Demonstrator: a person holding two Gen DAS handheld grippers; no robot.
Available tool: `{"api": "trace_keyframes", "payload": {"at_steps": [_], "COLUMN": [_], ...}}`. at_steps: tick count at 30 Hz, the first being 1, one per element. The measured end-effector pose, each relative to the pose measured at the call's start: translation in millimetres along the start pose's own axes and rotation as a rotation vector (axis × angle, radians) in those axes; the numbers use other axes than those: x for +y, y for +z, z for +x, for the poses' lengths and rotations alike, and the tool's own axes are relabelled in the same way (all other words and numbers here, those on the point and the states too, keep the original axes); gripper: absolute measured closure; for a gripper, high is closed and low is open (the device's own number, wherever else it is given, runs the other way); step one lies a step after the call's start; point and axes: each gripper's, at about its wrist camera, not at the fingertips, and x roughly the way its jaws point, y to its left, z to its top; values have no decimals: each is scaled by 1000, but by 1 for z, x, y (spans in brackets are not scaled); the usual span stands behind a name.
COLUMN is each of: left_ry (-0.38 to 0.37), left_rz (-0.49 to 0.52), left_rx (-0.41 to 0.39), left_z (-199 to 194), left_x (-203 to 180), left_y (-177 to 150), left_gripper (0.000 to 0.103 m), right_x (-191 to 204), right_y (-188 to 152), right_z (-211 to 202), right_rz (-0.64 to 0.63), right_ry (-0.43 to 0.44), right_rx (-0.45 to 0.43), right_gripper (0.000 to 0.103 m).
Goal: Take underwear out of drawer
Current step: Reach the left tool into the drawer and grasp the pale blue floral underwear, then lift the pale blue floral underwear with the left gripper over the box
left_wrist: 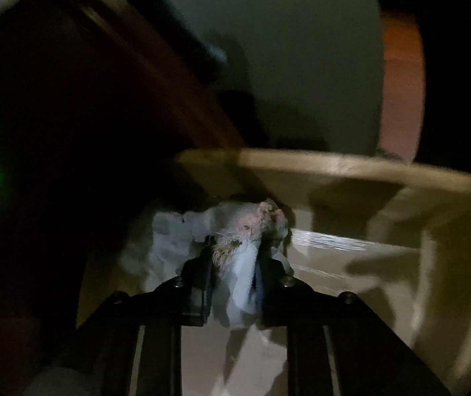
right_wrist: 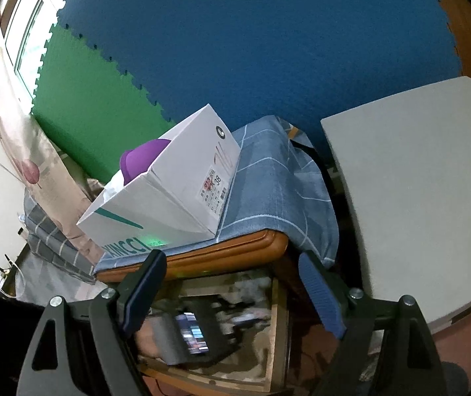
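Left gripper (left_wrist: 234, 247) clamps pale, frayed underwear (left_wrist: 235, 231) inside the dim drawer (left_wrist: 334, 165), cloth bunched between its pads. Right gripper (right_wrist: 232, 264) hangs wide, holding nothing, near a white shoebox (right_wrist: 169, 191) on blue cloth (right_wrist: 275, 171).

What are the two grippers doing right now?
Left gripper: jaws shut on the underwear inside the drawer.
Right gripper: jaws open, holding nothing.

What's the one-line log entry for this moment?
left claw: shut on underwear, inside drawer | right claw: open, empty | underwear not yet lifted out
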Motion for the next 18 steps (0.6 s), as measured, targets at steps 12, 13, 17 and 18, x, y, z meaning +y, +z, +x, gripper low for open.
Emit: {"api": "trace_keyframes", "payload": {"at_steps": [12, 13, 17, 18], "left_ry": [57, 88, 145, 155], "left_rz": [-353, -390, -570, -604], "left_rx": [-134, -151, -228, -249], "left_z": [-178, -196, -244, -255], "left_x": [52, 53, 62, 64], "left_y": [-32, -36, -41, -44], "left_gripper": [85, 85, 85, 85], "right_x": [15, 17, 29, 32], "right_y": [-4, -5, -8, -9], "right_z": [12, 13, 22, 24], "right_rz": [-84, -99, -166, -179], "right_ry": [-66, -74, -112, -120], "right_rx": [34, 40, 65, 72], "right_gripper": [19, 19, 19, 19]}}
